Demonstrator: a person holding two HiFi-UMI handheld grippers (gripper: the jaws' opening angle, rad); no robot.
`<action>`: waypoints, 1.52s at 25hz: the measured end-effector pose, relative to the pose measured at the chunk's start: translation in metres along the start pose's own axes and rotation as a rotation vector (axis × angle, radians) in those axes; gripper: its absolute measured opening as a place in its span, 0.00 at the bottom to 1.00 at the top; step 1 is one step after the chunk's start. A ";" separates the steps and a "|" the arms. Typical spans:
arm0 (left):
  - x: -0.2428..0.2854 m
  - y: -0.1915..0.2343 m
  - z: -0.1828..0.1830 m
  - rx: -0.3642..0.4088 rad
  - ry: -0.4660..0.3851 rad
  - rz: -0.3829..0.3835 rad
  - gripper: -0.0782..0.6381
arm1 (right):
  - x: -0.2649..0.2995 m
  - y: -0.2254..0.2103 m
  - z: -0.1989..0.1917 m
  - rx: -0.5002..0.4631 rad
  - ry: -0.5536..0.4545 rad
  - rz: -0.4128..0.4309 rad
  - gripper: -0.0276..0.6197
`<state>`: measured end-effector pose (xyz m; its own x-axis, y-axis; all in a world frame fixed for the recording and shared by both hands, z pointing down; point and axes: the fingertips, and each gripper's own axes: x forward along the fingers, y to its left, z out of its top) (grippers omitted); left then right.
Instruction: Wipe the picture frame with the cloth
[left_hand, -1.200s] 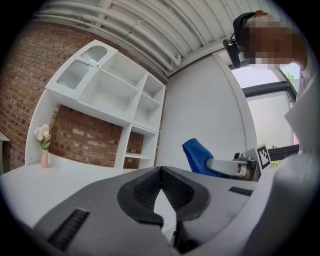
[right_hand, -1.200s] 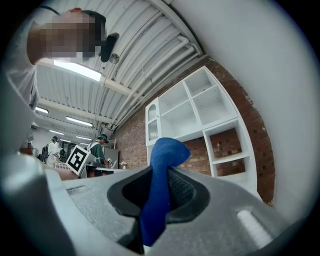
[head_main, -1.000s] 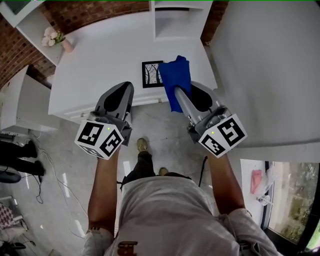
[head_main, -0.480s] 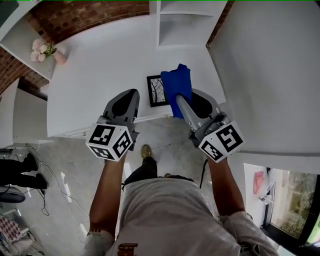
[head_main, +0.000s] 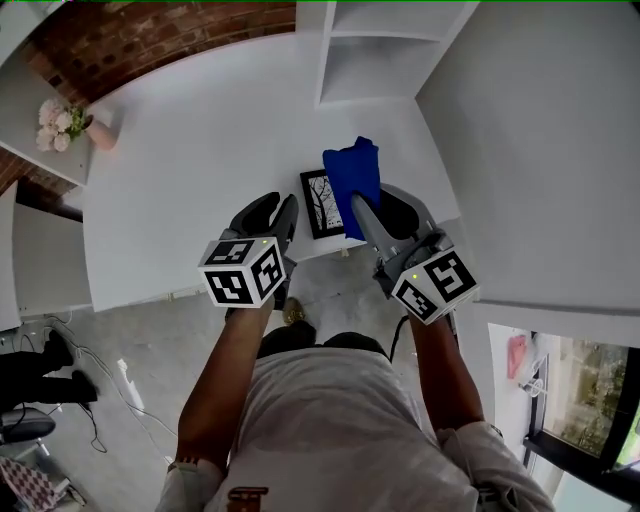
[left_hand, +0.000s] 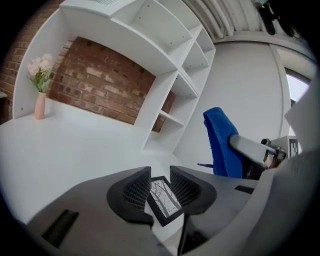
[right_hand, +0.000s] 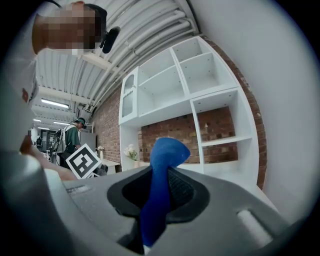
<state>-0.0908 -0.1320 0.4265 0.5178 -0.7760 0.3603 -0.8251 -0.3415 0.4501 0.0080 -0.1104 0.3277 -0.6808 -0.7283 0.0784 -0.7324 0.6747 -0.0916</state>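
Left tool (left_hand: 160, 184): jaws apart, just been opening, nothing clamped. Picture frame (left_hand: 163, 199) visible through gap, lying flat on desk (head_main: 200, 150) near front edge. Right tool (right_hand: 159, 192): clamped on blue cloth (right_hand: 164, 155). In head view cloth overlaps frame's right edge; contact unclear. Pink vase with flowers (left_hand: 39, 106) at desk's far left, well apart.

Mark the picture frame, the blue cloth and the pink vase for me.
picture frame (head_main: 320, 205), head view, on its printed picture.
blue cloth (head_main: 354, 178), head view, middle of the fold.
pink vase (left_hand: 39, 107), left gripper view, on its body.
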 end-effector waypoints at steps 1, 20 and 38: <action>0.005 0.004 -0.004 -0.007 0.025 0.000 0.27 | 0.005 -0.001 -0.002 0.001 0.005 -0.007 0.15; 0.077 0.037 -0.083 -0.085 0.415 0.035 0.39 | 0.060 -0.049 -0.097 0.092 0.350 -0.085 0.15; 0.102 0.050 -0.105 -0.052 0.552 0.108 0.39 | 0.092 -0.051 -0.159 0.130 0.614 -0.018 0.15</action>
<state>-0.0555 -0.1718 0.5716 0.4841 -0.4080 0.7741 -0.8749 -0.2380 0.4217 -0.0194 -0.1929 0.4971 -0.5804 -0.5117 0.6335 -0.7623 0.6150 -0.2018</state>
